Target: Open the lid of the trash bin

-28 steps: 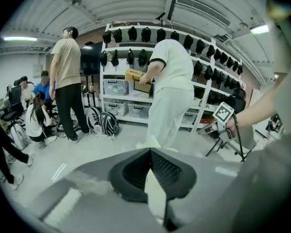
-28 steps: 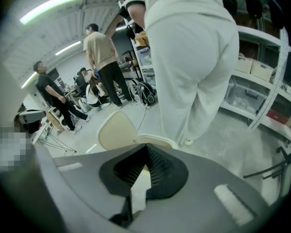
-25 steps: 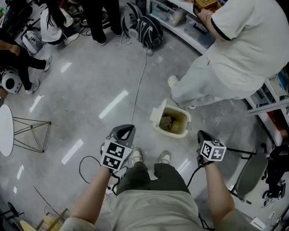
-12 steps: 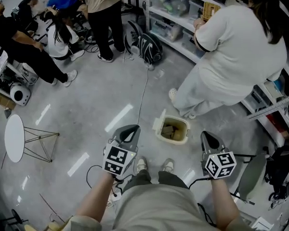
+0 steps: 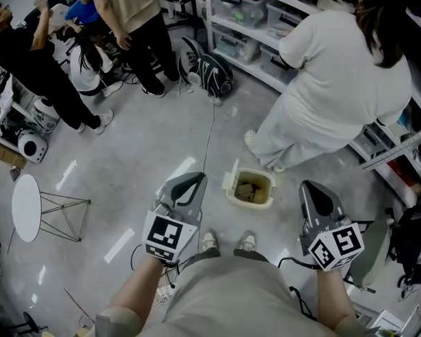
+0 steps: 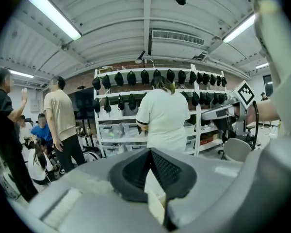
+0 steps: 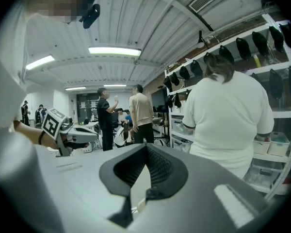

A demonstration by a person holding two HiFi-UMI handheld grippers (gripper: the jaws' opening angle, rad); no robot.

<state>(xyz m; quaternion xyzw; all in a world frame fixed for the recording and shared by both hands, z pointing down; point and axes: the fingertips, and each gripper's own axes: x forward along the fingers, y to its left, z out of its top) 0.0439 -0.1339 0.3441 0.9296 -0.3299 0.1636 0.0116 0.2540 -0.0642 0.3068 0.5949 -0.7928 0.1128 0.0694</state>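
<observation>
Over the last second you've lifted both grippers up and back toward yourself. Your left gripper [image 5: 188, 181] and right gripper [image 5: 314, 188] now sit high on either side of the trash bin [image 5: 252, 202], both with jaws together and nothing between them. The bin stands on the floor [image 5: 147, 146] just beyond your shoes. Its lid [image 5: 231, 176] is tipped up at its left edge and the contents are exposed, so the opening looks done.

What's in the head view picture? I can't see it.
A small trash bin stands on the floor, lid up. The left tongs and right tongs hang shut on either side of it, touching nothing. A person in white stands beyond.
</observation>
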